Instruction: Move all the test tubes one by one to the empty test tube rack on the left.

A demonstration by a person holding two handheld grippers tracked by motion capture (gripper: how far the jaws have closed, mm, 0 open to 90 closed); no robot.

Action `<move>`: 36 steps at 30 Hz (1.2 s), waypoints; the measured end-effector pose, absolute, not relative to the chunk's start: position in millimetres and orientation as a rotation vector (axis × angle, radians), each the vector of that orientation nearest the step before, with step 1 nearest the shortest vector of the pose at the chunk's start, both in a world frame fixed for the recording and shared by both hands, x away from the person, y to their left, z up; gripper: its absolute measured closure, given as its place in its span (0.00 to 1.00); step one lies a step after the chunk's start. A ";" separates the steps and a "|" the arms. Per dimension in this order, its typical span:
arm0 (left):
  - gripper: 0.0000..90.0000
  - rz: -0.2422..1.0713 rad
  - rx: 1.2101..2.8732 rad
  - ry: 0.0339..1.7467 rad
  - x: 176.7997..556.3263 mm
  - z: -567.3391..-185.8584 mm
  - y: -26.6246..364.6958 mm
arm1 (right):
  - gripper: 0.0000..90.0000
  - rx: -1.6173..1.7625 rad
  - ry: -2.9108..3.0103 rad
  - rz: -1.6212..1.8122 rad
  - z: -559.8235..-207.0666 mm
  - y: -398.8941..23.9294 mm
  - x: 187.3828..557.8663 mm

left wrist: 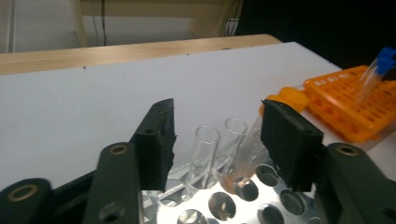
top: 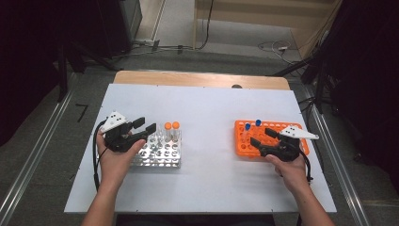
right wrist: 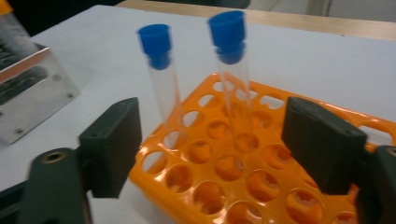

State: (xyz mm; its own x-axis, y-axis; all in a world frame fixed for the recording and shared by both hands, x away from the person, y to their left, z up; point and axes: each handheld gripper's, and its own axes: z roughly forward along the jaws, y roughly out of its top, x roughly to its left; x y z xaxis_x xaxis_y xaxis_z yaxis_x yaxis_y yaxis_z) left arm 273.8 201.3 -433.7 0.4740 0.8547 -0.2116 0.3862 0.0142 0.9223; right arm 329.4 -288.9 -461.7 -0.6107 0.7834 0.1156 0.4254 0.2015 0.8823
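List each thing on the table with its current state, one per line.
Left claw: open, over the metal rack, nothing pressed.
Right claw: open, nothing held, over the orange rack.
Metal rack: flat on the table, mostly empty holes.
Orange-capped tubes: capped, standing in the metal rack.
Orange rack: flat, mostly empty.
Blue-capped tubes: capped, standing in the orange rack.

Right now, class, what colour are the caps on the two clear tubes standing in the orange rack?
Blue caps, seen best in the right gripper view.
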 end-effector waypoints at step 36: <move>0.02 0.422 1.626 0.943 251.4 -424.0 168.0 | 0.83 1.238 2.006 1.263 -475.0 -273.7 352.3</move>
State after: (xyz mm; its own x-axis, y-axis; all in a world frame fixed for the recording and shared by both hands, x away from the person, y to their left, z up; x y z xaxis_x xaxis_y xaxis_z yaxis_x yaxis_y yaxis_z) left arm 251.4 168.0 -424.0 0.6121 0.7624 -0.2096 0.3517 -0.0251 0.9358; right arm 352.3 -273.7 -475.0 -0.4868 0.8703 0.0755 0.4444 0.1723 0.8791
